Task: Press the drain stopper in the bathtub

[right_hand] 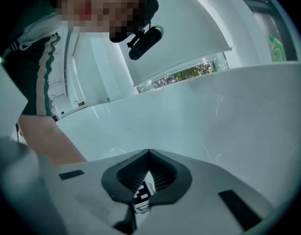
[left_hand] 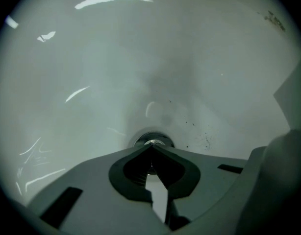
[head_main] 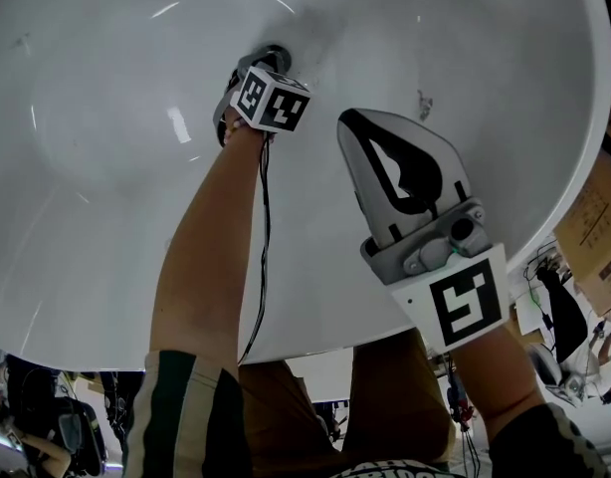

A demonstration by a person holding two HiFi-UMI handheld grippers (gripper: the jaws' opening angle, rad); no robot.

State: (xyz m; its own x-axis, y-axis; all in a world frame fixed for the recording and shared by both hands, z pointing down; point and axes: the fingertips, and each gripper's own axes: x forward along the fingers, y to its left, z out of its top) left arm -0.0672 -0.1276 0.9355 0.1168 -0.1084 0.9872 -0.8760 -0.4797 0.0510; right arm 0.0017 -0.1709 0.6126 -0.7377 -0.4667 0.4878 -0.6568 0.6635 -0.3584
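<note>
- Two grippers are over a white bathtub [head_main: 97, 147].
- The left gripper [left_hand: 151, 149] reaches far down to the bottom of the tub. Its jaws are closed, tip against tip, and nothing is between them.
- The round, shiny drain stopper [left_hand: 153, 139] sits in the bottom of the tub, right at the tips of the left gripper. I cannot tell if the tips touch it.
- Some little dark specks [left_hand: 202, 141] lie on the tub floor, just to the right of the stopper.
- The left gripper's marker cube [head_main: 271, 101] sits at the end of a bare arm [head_main: 201, 267]. A black cable [head_main: 263, 227] runs beside that arm.
- The right gripper [head_main: 347, 119] is held higher up, well apart from the stopper. Its jaws are closed too, and it holds nothing.
</note>
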